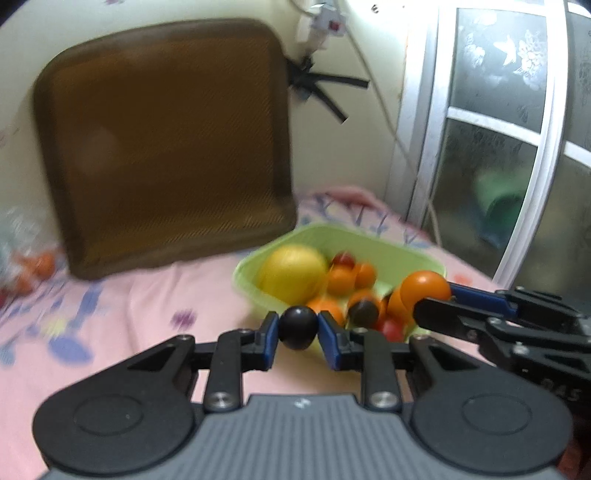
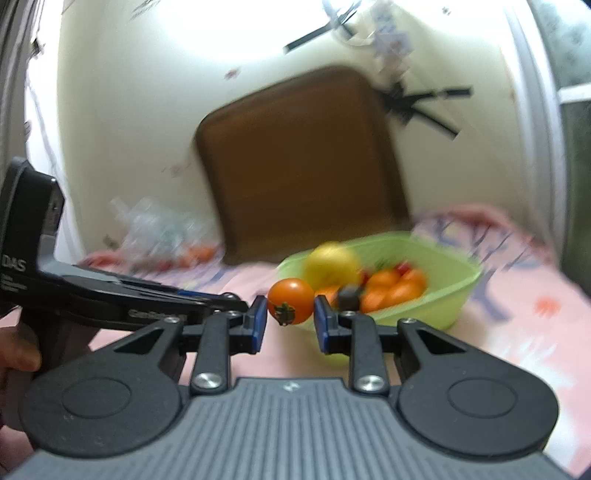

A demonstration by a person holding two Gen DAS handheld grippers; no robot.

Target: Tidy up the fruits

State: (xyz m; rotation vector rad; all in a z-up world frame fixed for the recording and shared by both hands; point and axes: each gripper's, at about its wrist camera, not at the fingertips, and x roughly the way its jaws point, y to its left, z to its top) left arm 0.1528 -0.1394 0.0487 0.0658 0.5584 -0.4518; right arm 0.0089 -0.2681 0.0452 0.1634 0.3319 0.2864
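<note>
Blue pads of my left gripper [image 1: 298,329] squeeze a small dark fruit [image 1: 299,328], jaws nearly closed on it. My right gripper [image 2: 290,320] pinches an orange fruit [image 2: 290,301], stem end toward me, jaws tight on its sides. Both fruits hang just above the near rim of the green bowl [image 1: 246,275], which sits on the pink bed [image 1: 147,295] by its far right corner. More fruit waits inside. I think I am at the carrying step. Next I must find a spot for each kind, then let go gently so nothing rolls.

Motion blur throughout; glare upper wall [image 2: 229,33].
</note>
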